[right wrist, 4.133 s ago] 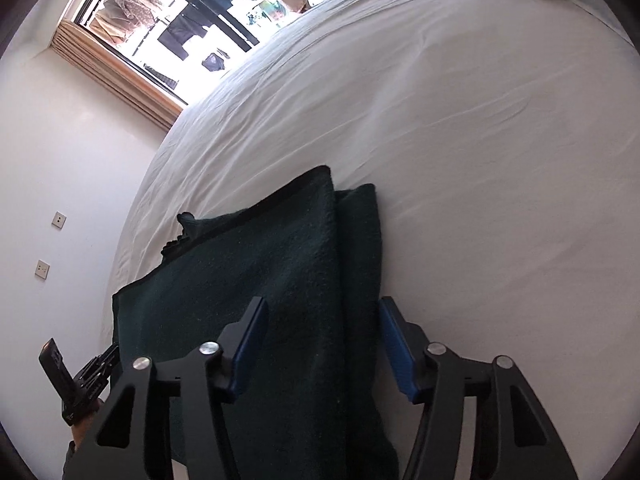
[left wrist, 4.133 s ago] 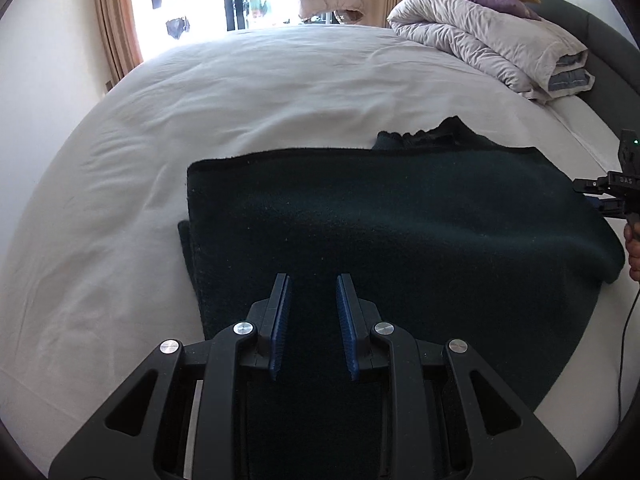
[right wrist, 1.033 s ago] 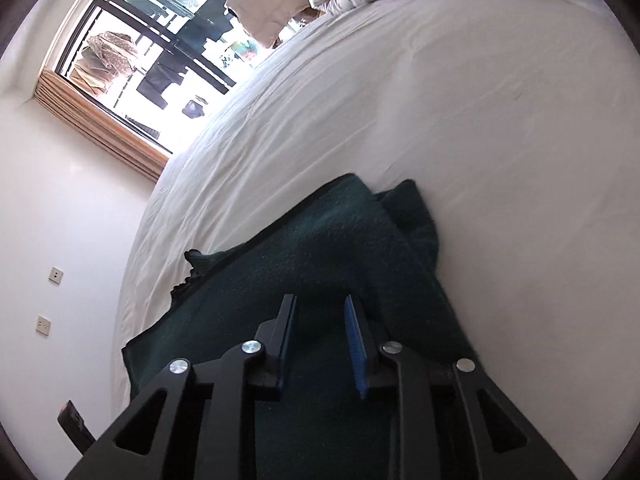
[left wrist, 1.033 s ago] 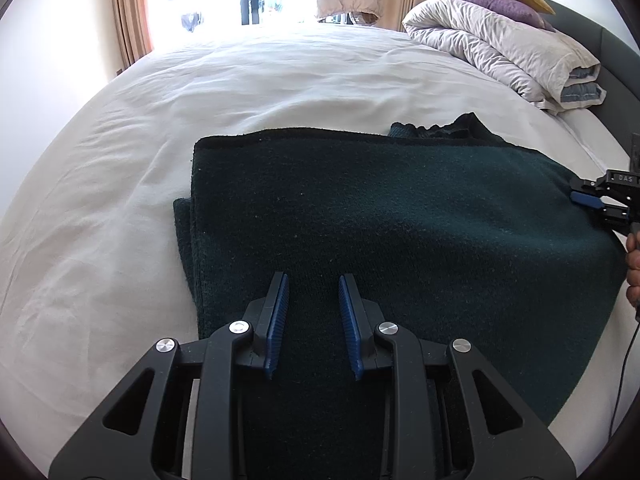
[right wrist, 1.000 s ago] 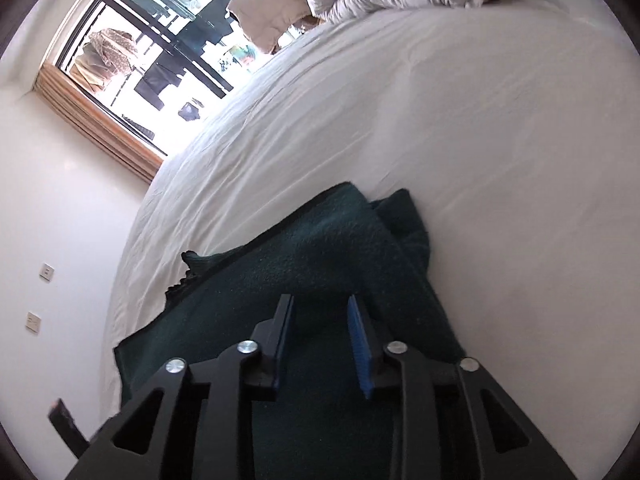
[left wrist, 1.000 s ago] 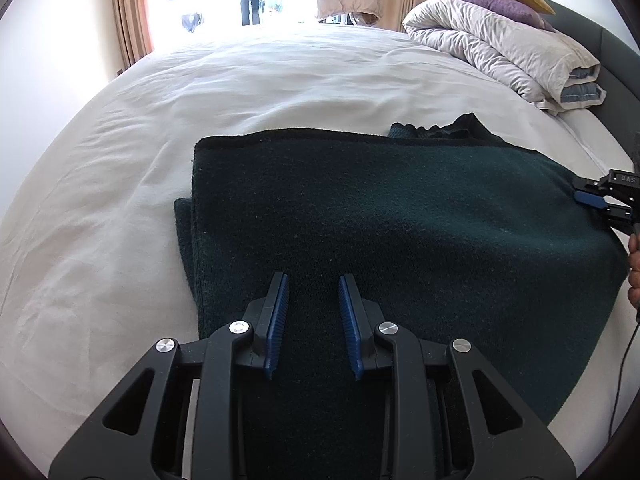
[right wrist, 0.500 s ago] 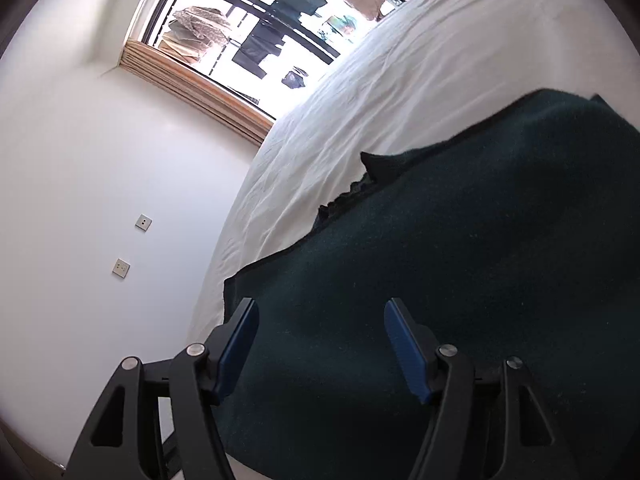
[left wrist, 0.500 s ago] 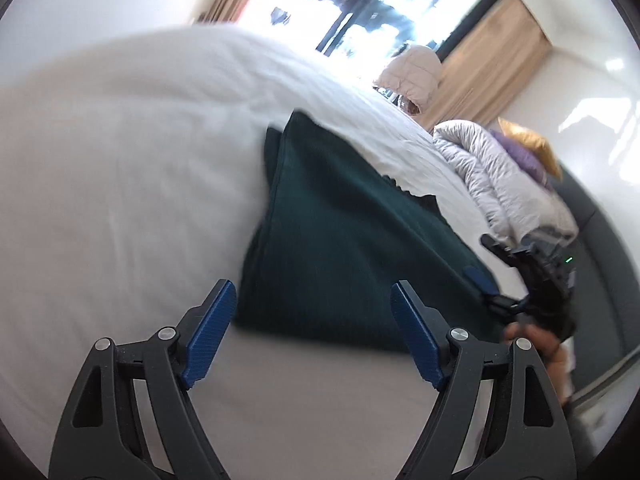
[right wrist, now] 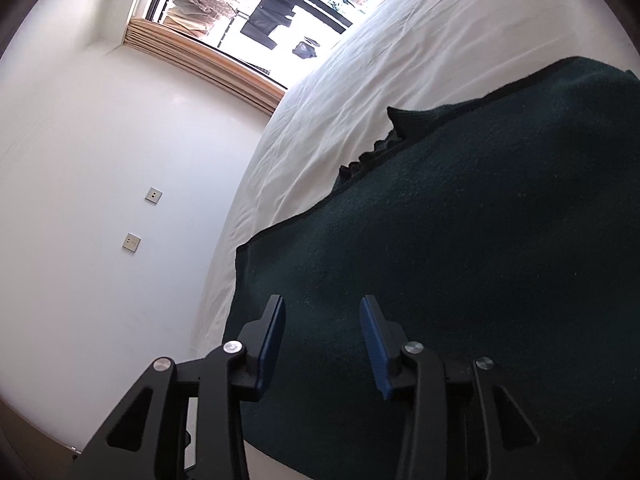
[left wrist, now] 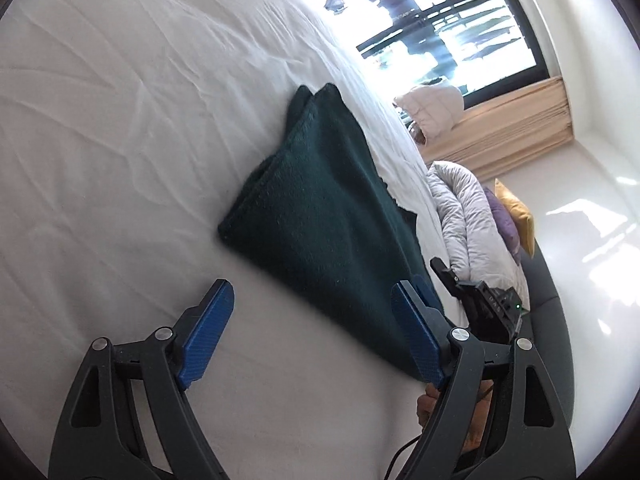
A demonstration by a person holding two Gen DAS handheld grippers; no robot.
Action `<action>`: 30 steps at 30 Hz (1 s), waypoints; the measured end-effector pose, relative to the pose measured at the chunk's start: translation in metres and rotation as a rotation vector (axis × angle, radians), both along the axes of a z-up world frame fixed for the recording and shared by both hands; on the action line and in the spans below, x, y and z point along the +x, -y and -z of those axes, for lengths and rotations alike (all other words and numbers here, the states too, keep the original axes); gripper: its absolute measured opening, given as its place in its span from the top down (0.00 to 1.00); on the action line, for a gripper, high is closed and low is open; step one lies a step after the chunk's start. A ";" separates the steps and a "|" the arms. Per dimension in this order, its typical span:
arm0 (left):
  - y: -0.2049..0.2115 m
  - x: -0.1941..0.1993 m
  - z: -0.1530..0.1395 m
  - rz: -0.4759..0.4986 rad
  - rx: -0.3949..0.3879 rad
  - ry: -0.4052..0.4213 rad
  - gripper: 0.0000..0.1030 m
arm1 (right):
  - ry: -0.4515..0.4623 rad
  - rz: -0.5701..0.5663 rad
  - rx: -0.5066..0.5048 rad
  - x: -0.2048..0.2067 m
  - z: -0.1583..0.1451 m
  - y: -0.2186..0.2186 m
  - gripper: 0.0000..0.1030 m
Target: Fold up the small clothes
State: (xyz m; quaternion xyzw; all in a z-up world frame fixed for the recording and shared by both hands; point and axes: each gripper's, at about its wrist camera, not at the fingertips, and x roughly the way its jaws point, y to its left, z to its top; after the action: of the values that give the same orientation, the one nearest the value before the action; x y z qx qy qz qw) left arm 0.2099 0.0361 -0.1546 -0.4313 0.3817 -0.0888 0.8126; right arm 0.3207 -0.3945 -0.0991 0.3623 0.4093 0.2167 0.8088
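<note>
Left gripper [left wrist: 312, 322]: its two blue fingers [left wrist: 206, 334] are spread wide apart and hold nothing; white sheet shows in the gap between them; the right finger sits in front of the near edge of the cloth, but I cannot tell if it touches.

Right gripper [right wrist: 322, 340]: its blue fingers [right wrist: 271, 340] are partly apart, not pinching anything; they hang over the dark cloth near its corner; I cannot tell if the tips touch the cloth; in the left view this gripper [left wrist: 480, 300] shows as a black tool at the far right edge of the cloth, with a small green light on it.

Hand: a bit of the person's hand [left wrist: 430, 404] peeks out behind the left gripper's right arm, low in the left view; a thin black cable runs down from there.

Dark green cloth [left wrist: 320, 220]: it lies flat on the bed, folded over so that two layers show at its far corner; it looks fuzzy, like a small blanket or a woolly top; in the right view the cloth [right wrist: 460, 260] fills most of the picture, and a ruffled bit pokes out from under its top layer at the far edge.

Bed sheet [left wrist: 120, 120]: white and a little wrinkled; it is all around the cloth.

Far things: a grey rolled duvet [left wrist: 468, 216] lies past the cloth, with a purple pillow [left wrist: 502, 220] and a yellow pillow [left wrist: 516, 216] beside it; a bright window [left wrist: 440, 28] with a tan curtain [left wrist: 516, 132]; two small wall plates [right wrist: 142, 218] on the white wall in the right view.
</note>
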 end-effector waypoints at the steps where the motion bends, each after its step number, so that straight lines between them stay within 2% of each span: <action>1: 0.001 0.001 0.001 -0.007 -0.003 -0.001 0.23 | -0.009 -0.002 -0.003 0.000 0.003 -0.001 0.58; 5: -0.013 0.017 0.002 -0.050 -0.093 0.005 0.23 | -0.005 -0.012 -0.003 -0.002 0.002 0.001 0.58; 7: -0.026 0.034 0.003 -0.041 -0.101 -0.008 0.23 | -0.007 -0.007 0.004 -0.001 0.000 0.007 0.58; 10: -0.028 0.078 0.005 0.102 -0.022 -0.047 0.23 | -0.027 -0.005 0.008 0.002 0.002 0.013 0.58; 12: -0.032 0.103 0.003 0.169 -0.021 -0.080 0.23 | -0.048 -0.023 0.006 0.003 0.005 0.012 0.58; 15: -0.025 0.149 0.003 0.351 0.040 -0.132 0.21 | -0.064 -0.056 -0.025 0.005 0.009 0.007 0.58; 18: -0.029 0.183 0.010 0.401 0.011 -0.163 0.21 | -0.068 -0.049 -0.009 0.006 0.010 0.011 0.58; 21: -0.030 0.210 0.014 0.406 -0.026 -0.194 0.21 | -0.075 -0.056 -0.024 0.008 0.009 0.015 0.58; 24: -0.021 0.221 0.012 0.404 0.008 -0.200 0.20 | -0.082 -0.051 -0.023 0.012 0.008 0.018 0.58; 25: -0.018 0.224 0.010 0.407 0.011 -0.191 0.23 | -0.084 -0.048 -0.018 0.013 0.008 0.018 0.58; 26: -0.016 0.227 0.013 0.415 -0.019 -0.191 0.45 | -0.086 -0.048 -0.017 0.014 0.008 0.018 0.58; 28: -0.014 0.229 0.021 0.384 -0.027 -0.235 0.74 | -0.087 -0.063 -0.023 0.016 0.007 0.015 0.58; 30: -0.015 0.227 0.026 0.358 -0.023 -0.230 0.85 | -0.089 -0.090 -0.055 0.018 0.006 0.010 0.59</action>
State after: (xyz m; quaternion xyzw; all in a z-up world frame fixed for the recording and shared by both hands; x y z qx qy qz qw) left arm 0.4370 0.0506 -0.1810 -0.3732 0.5416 -0.1863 0.7298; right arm 0.3382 -0.4042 -0.1048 0.3305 0.4665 0.2250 0.7890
